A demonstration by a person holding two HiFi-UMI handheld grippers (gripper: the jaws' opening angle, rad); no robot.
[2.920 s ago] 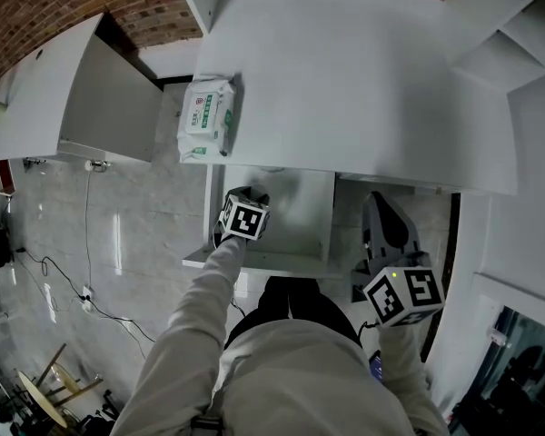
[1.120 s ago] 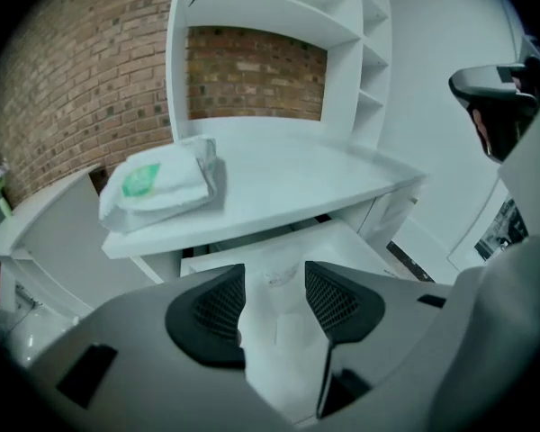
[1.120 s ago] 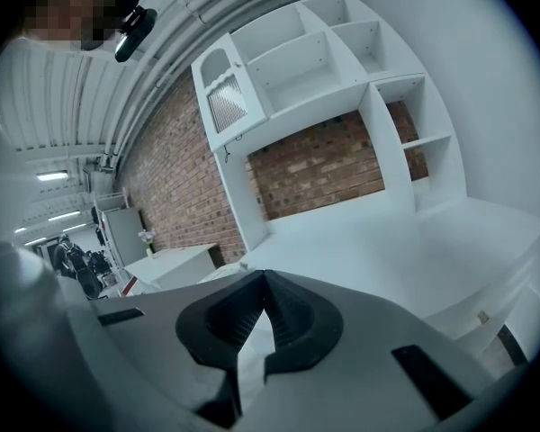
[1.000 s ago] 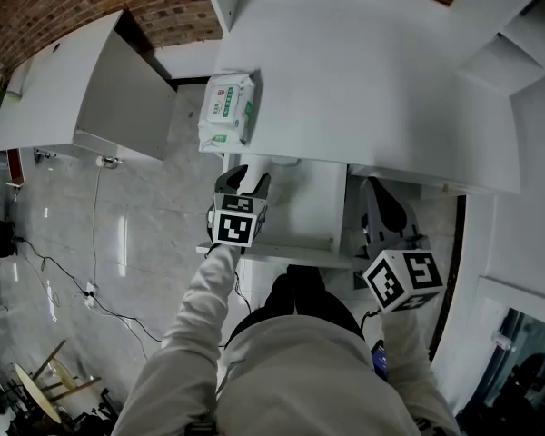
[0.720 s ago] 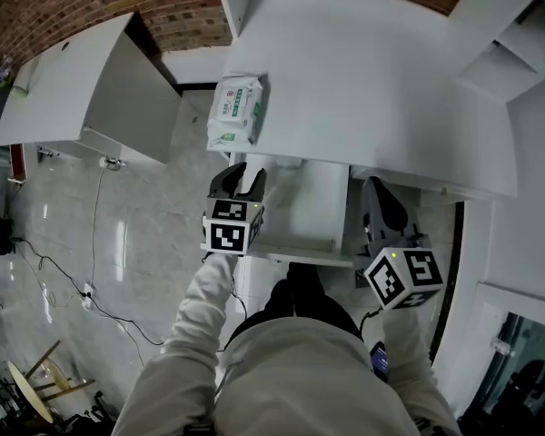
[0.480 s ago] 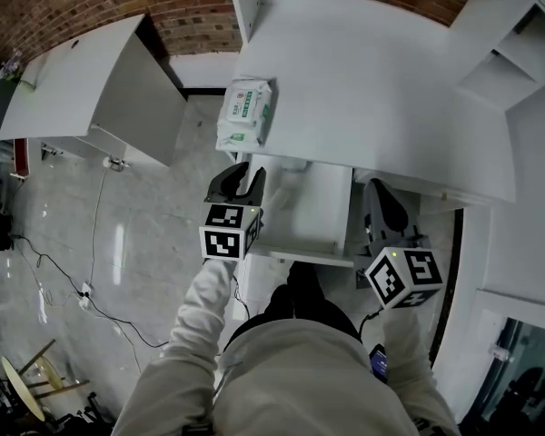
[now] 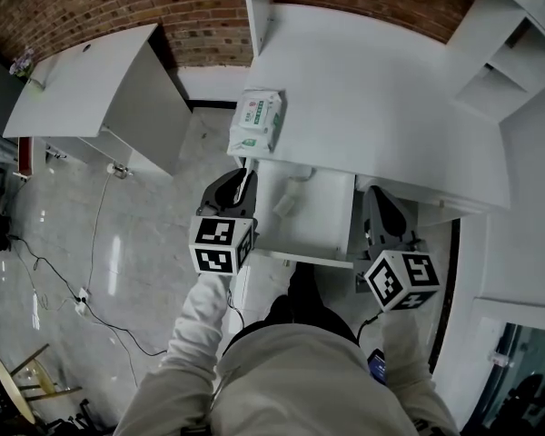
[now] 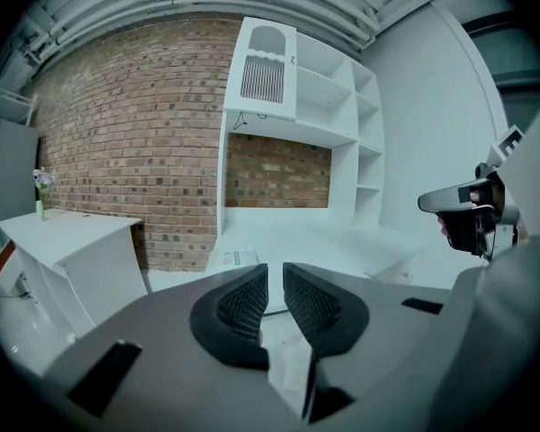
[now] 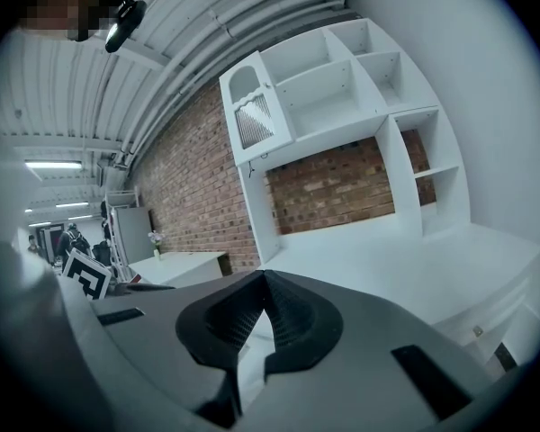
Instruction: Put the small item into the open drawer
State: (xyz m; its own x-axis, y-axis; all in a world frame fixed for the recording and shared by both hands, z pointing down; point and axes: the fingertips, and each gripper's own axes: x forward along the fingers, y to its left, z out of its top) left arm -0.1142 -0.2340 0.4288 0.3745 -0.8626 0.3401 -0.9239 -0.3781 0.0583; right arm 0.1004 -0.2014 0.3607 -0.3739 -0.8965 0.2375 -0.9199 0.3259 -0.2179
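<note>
While its jaws are closing to a thin slit with nothing caught between the pads, the left gripper (image 7: 237,183) is hovering just off the left side of the open drawer (image 7: 322,230), as seen from the head camera. The small item (image 7: 286,201), a pale oblong thing, is lying loose on the drawer floor at roughly 3 o'clock from those jaw tips, near them but not touching them. At 12 o'clock from the gripper, a pack of wipes (image 7: 257,122) is sitting on the corner of the white desk (image 7: 391,89). At 3 o'clock, past the drawer's far side, the right gripper (image 7: 380,198) is hanging with its jaws meeting tip to tip and carrying nothing. Far out at 10 o'clock, a white side table (image 7: 91,89) is standing against the brick wall (image 7: 91,7).
</note>
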